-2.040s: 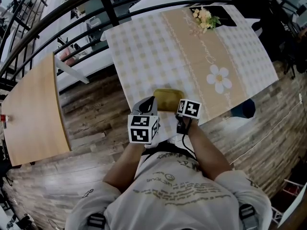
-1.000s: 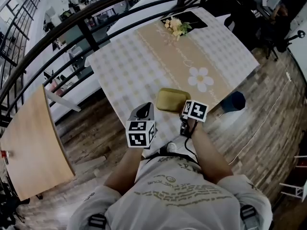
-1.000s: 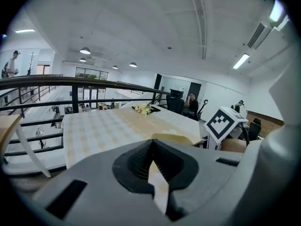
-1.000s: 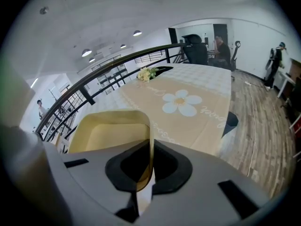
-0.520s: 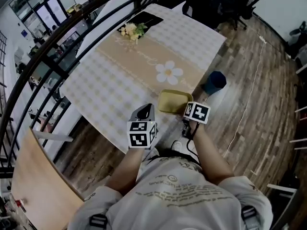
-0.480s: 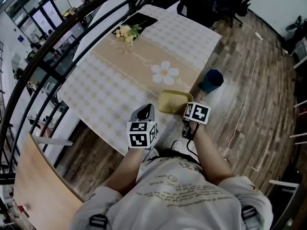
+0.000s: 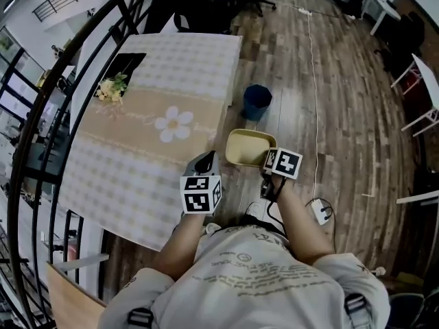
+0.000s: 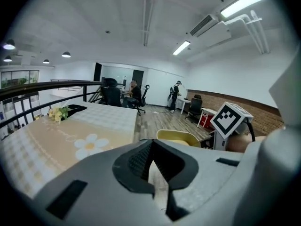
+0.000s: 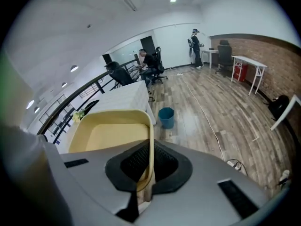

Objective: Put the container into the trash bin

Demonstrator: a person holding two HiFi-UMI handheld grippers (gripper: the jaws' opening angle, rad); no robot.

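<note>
Short of the trash bin [image 7: 257,102], holding the container [image 7: 248,147] pinched in right gripper [image 7: 265,160], left gripper [image 7: 206,160] closed empty; drop pending.

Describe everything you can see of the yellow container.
The container is a shallow, pale yellow tray with rounded corners and a thin raised rim, plastic by its look, and empty. The right gripper holds it in the air, fingers shut on one wall. It hangs open side up over the wood floor, short of the blue bin.

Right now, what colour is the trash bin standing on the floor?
The trash bin is dark blue. It shows best in the head view.
</note>
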